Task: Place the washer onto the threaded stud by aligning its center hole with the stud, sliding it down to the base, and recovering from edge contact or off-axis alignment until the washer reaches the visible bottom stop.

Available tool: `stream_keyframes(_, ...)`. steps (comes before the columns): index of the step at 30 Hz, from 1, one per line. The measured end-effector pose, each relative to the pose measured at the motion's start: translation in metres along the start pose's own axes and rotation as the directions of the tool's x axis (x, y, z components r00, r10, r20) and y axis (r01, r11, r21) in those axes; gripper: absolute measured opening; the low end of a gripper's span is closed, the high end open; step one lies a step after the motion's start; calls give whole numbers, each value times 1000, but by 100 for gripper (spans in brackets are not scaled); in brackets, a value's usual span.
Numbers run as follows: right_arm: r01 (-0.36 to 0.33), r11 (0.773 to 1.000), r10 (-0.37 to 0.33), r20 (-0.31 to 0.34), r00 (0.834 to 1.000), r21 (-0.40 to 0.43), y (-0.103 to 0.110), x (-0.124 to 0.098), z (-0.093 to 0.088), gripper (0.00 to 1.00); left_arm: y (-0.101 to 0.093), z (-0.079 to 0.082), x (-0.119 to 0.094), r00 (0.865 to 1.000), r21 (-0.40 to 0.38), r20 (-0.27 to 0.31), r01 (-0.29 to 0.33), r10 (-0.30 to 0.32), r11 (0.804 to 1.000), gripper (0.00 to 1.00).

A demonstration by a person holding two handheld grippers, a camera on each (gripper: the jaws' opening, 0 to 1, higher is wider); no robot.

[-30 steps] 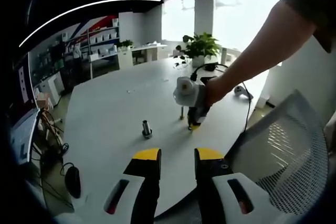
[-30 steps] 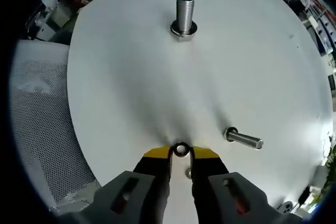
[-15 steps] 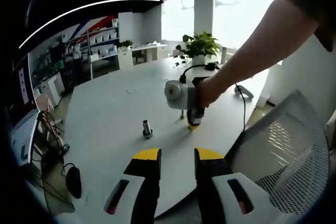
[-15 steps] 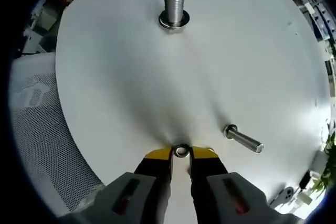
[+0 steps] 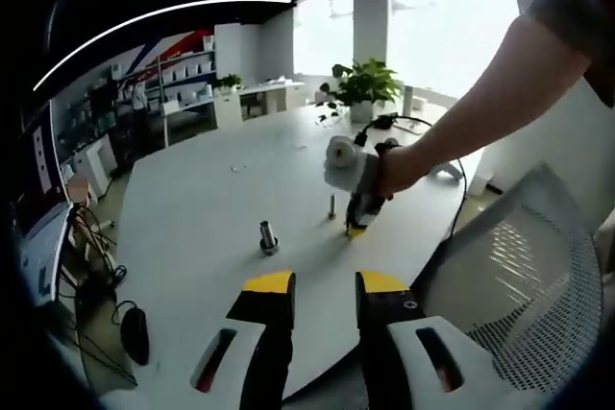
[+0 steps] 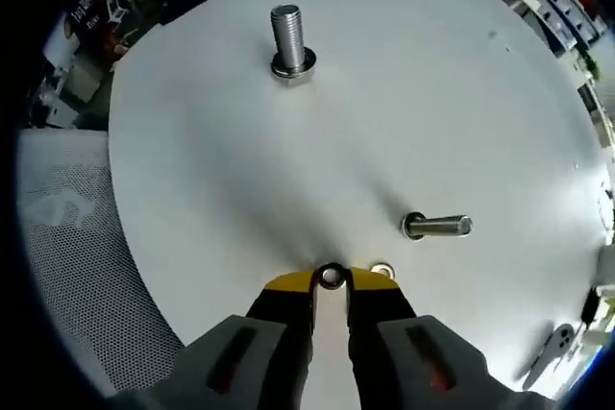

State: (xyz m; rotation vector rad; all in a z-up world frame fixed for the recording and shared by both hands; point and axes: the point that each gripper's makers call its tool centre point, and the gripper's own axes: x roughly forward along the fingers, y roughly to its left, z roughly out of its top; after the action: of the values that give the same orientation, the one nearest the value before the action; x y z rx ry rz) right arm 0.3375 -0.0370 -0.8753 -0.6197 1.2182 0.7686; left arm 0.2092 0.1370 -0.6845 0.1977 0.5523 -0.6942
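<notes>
The right gripper point(image 6: 331, 277), clamped on a washer point(image 6: 331, 277), has lifted since a second ago, exposing a second washer point(image 6: 381, 269) on the table point(image 6: 211, 189), the far stud point(image 6: 287, 42) still unreached; left gripper point(image 5: 323, 282) idles released.

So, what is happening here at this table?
A person works with a handheld gripper in each hand over a white table. The right gripper pinches a small washer at its tips, low above the surface. A second washer lies just beside it. Two threaded studs stand on the table, a thin stud close by and a thicker stud farther off. The held washer is not yet on either stud. The left gripper hangs back, empty, jaws slightly apart.
</notes>
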Motion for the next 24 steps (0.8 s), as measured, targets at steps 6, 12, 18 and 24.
stream_keyframes(6, 19, 999, -21, 55, 998, 33, -1, -13, 1, 13, 1, -1, 0, 1000, -4, -4, 0, 0, 1000, 23)
stream_keyframes(12, 19, 996, -28, 108, 994, 83, -6, -32, 7, 13, -2, -1, 1, 1000, -13, -5, 18, -18, 1000, 23)
stream_keyframes(18, 52, 993, -65, 128, 990, 105, -18, -45, 4, 13, -2, -1, 1, 1000, -8, -4, 18, -18, 1000, 23)
stream_keyframes(24, 79, 993, -94, 172, 981, 92, -27, -59, 14, 13, -2, -1, 1, 1000, -8, -6, 18, -18, 1000, 23)
